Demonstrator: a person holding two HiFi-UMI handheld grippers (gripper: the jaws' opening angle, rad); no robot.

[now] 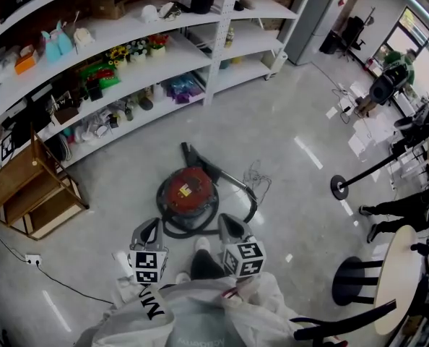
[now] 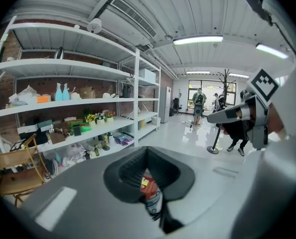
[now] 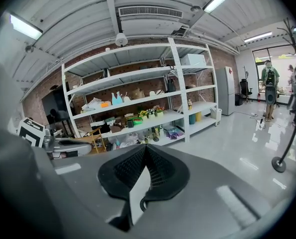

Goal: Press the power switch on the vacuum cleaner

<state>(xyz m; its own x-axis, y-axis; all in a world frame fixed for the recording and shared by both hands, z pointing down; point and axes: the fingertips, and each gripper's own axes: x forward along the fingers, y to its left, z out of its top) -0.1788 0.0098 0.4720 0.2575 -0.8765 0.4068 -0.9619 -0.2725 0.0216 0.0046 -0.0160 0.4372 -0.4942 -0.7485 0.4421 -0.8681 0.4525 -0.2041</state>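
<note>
While both grippers hover low in front of the person, the red canister vacuum cleaner [image 1: 188, 192] sits on the pale floor just ahead of them, its black hose [image 1: 237, 183] curling round its right side. Neither gripper touches it, and the power switch is too small to pick out from the head view.

Left gripper [image 1: 151, 227] first: in its own view the black pads [image 2: 125, 171] meet at the tips, jaws closed on nothing. A sliver of the vacuum's red body shows through the narrow wedge below them. Off to the right of that view sits the right gripper [image 2: 240, 114] with its marker cube [image 2: 264, 84].

Over to the right gripper's own view: same story, jaws pressed together and empty, with only floor and a bit of black hose in the slit beneath the tips. The left gripper [image 3: 63, 146] sits at the left edge there.

Behind the vacuum runs long white shelving [image 1: 200, 49] crowded with bottles, flowers and boxes. A wooden chair [image 1: 30, 190] stands to the left, a round table [image 1: 399, 280] to the right, and a black stanchion [image 1: 339, 186] further out on the floor.
</note>
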